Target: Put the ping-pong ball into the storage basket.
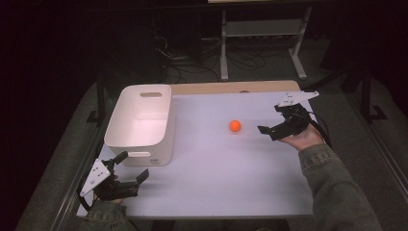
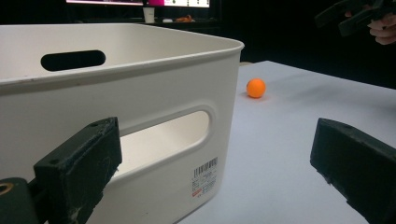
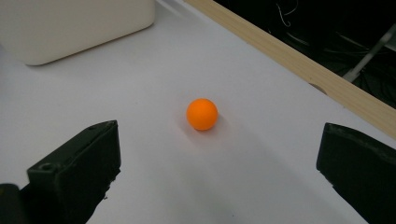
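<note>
Bin [image 1: 139,126] sits left on the table [image 1: 216,178], ball [image 1: 235,126] lies to its right, well apart.

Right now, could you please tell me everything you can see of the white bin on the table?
The white bin is a rounded rectangular tub, plastic by its look, standing upright and open-topped at the table's left side. Each short wall has a slot handle; the near one also carries a barcode label at its lower corner. What shows of its inside looks empty. It rests on the white tabletop, apart from the orange ball to its right. The left gripper hovers open just before its near wall, not touching it.
</note>
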Tool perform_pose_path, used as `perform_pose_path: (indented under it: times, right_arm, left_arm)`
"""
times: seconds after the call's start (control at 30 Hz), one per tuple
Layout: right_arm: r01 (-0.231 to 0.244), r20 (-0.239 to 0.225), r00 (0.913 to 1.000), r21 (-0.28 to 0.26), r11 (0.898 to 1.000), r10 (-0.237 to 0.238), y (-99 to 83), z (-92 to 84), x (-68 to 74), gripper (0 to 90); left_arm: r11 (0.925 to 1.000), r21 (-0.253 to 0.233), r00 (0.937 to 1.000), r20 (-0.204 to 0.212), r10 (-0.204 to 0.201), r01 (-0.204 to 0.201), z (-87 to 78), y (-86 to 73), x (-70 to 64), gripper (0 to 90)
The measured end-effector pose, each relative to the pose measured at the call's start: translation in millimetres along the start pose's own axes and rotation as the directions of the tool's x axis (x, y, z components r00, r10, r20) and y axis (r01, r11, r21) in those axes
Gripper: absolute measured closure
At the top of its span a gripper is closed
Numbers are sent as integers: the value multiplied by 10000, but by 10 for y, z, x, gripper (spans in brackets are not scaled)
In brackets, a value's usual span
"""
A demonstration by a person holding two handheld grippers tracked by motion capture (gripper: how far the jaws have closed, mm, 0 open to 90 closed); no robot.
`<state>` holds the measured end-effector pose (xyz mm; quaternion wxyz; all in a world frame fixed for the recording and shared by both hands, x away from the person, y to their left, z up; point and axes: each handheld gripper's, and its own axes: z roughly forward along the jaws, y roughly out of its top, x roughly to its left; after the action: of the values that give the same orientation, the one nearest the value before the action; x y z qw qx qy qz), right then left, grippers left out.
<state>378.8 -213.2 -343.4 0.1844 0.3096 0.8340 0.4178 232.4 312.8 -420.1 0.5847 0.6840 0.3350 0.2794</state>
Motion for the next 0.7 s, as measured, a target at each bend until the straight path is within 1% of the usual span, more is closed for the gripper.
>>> perform_pose_path:
  times: [0.17,0.23,0.37,0.57,0.7]
  right_arm:
    - [-32,-43,10000,83,10000,32,16,36,-18,0]
    - [-22,-67,10000,197,9998,23,15,59,-25,0]
    - [25,-50,10000,219,9998,-24,21,77,-39,0]
    - [-23,-69,10000,298,9996,25,51,122,-82,0]
    - [61,-139,9999,358,9993,-56,83,158,-96,0]
  left_arm:
    - [10000,-3,10000,14,0,0,0,0,-1,15]
    - [10000,0,10000,12,2,-2,-1,0,0,16]
    - [10000,1,10000,10,-3,3,0,0,0,16]
    - [10000,11,10000,-11,15,-15,-1,0,2,16]
    - [10000,17,10000,-16,11,-10,-1,0,2,16]
